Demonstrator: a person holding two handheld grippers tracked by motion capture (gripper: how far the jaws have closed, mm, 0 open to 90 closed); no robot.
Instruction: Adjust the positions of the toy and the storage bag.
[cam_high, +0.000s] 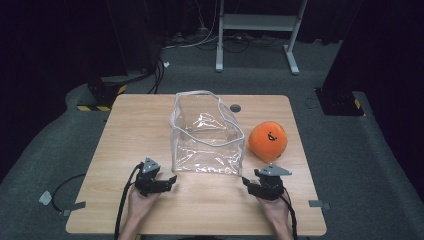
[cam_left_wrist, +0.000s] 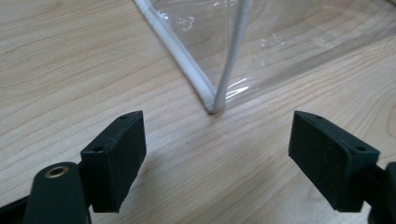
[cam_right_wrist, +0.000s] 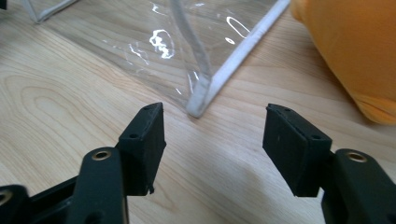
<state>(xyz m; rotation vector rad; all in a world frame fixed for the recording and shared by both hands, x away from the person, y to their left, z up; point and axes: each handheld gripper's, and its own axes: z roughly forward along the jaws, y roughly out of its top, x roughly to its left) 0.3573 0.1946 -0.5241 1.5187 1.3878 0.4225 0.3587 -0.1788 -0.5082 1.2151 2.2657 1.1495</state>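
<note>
Nearest things: left gripper (cam_high: 172, 178) and right gripper (cam_high: 246, 181) sit low over the wooden table (cam_high: 130, 125), each held in a hand at the near edge.
Left gripper state: jaws wide apart, nothing between them; in the left gripper view they aim at the near corner of the clear plastic bag (cam_left_wrist: 212, 100).
Right gripper state: jaws parted, holding nothing; in the right gripper view the other near corner of the bag (cam_right_wrist: 198, 105) lies just ahead of them.
Bag place: clear plastic bag (cam_high: 205, 135) stands open in the middle of the table, white piping along its edges, apart from both grippers.
Toy place: orange plush toy (cam_high: 268, 141) lies right of the bag, just beside it.
Step in hand: I judge it the approach to the bag's two near corners.
Next move: probably each gripper must go forward and close on the piped edge, not on the slippery film.
Writing: no brand or label can be read; the toy has a small dark face mark.
</note>
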